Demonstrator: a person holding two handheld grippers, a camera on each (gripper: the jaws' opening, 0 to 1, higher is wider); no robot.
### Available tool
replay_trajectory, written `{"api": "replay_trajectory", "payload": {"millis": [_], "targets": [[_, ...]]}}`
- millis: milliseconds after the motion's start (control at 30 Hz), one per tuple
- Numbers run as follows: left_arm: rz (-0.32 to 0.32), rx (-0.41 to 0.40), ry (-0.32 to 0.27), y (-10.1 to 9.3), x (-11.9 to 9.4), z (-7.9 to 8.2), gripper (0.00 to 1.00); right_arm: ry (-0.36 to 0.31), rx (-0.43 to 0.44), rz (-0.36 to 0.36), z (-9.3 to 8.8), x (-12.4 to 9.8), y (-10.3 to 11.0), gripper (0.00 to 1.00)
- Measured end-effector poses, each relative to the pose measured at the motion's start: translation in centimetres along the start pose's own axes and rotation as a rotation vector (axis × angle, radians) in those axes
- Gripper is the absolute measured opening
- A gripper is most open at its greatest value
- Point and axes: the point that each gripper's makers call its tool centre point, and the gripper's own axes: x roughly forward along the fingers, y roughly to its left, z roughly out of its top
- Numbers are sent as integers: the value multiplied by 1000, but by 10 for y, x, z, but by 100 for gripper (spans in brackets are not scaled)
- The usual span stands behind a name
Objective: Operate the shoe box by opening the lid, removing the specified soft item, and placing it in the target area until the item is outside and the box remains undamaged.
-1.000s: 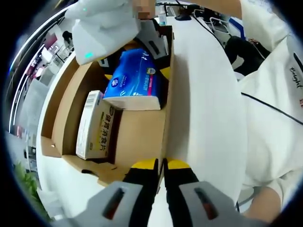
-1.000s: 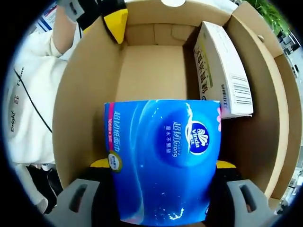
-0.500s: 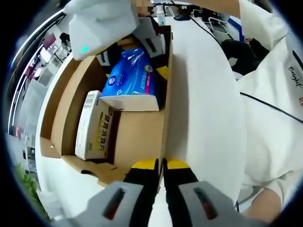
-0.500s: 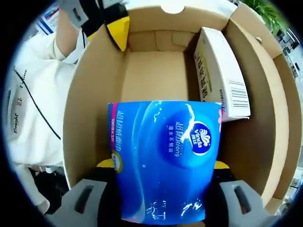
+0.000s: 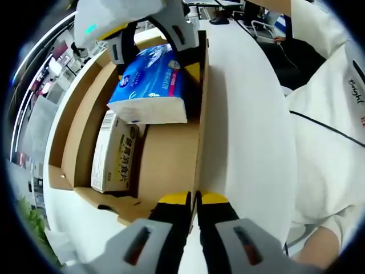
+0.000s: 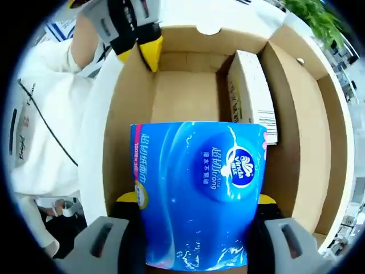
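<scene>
The blue tissue pack [image 6: 197,197] is clamped between the right gripper's [image 6: 197,217] fingers [image 6: 128,201], one yellow-tipped finger on each short side, and it hangs above the open shoe box [image 6: 296,137] rather than resting on the cardboard floor. To finish this lift well, carry the pack straight up until its lower edge is over the rim, and only then swing it sideways toward the bench [image 5: 245,131]; dragging it across early would catch the side wall and could crease it. The pack is soft, so the squeeze should be firm enough to keep it from sagging out, but no harder.

In the left gripper view the pack [image 5: 149,85] sits ahead of the left fingers, raised over the small white carton [image 5: 114,151] that lies along the box's far wall; that carton should be left alone. The left gripper [image 5: 194,200] has its fingers [image 5: 174,201] closed together on the near side wall of the box [image 5: 171,165], pinning it to the bench. I judge the wall's edge to be nipped between them, though the fisheye makes that hard to confirm. That hand reaches low and level; the right gripper [image 5: 154,34] comes in from above the pack's far end, angled downward.
</scene>
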Motion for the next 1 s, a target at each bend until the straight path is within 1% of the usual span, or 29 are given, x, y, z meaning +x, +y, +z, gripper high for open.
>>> {"api": "replay_trajectory", "payload": {"millis": [33, 100, 133, 167, 233, 300, 333, 367, 433, 467, 500, 600, 667, 700, 767, 833, 900, 933, 1000], "targets": [[0, 0, -1, 0, 0, 0, 4, 19, 14, 4, -2, -1, 3, 69], [1, 2, -3, 0, 0, 0, 4, 55, -4, -18, -6, -3, 1, 69], [1, 1, -3, 0, 0, 0, 4, 59, -8, -18, -6, -4, 1, 69], [0, 2, -2, 0, 0, 0, 4, 56, -17, -19, -6, -6, 1, 69], [0, 0, -2, 0, 0, 0, 4, 57, -7, -16, -6, -9, 1, 69], [0, 2, -3, 0, 0, 0, 4, 48, 12, -33, -4, -13, -4, 69], [0, 1, -4, 0, 0, 0, 4, 32, -5, -44, -3, -15, -5, 69], [0, 1, -4, 0, 0, 0, 4, 32, -10, -28, -3, -17, -2, 69], [0, 1, -3, 0, 0, 0, 4, 45, -3, -4, -4, -18, 3, 69], [1, 0, -4, 0, 0, 0, 4, 48, -9, -9, -4, -18, 4, 69], [2, 2, -5, 0, 0, 0, 5, 57, -33, -26, -5, -19, 2, 69], [2, 1, -8, 0, 0, 0, 5, 71, -41, -41, -7, -21, 0, 69], [2, -1, -4, 0, 0, 0, 5, 81, -39, -35, -9, -22, -2, 69], [2, 0, -4, 0, 0, 0, 5, 91, -56, -41, -10, -23, -2, 69], [1, -1, -5, -1, 0, 0, 5, 98, -52, -50, -9, -21, -2, 69], [3, 1, -4, -1, 0, 0, 5, 101, -94, -52, -7, -19, 0, 69], [3, -1, -7, -1, 0, 0, 5, 110, -112, -51, -7, -20, 3, 68], [4, 0, -7, -1, 0, 0, 5, 110, -115, -54, -7, -20, 3, 69], [3, 1, -6, -1, 0, 0, 5, 112, -92, -43, -8, -25, 4, 69]]}}
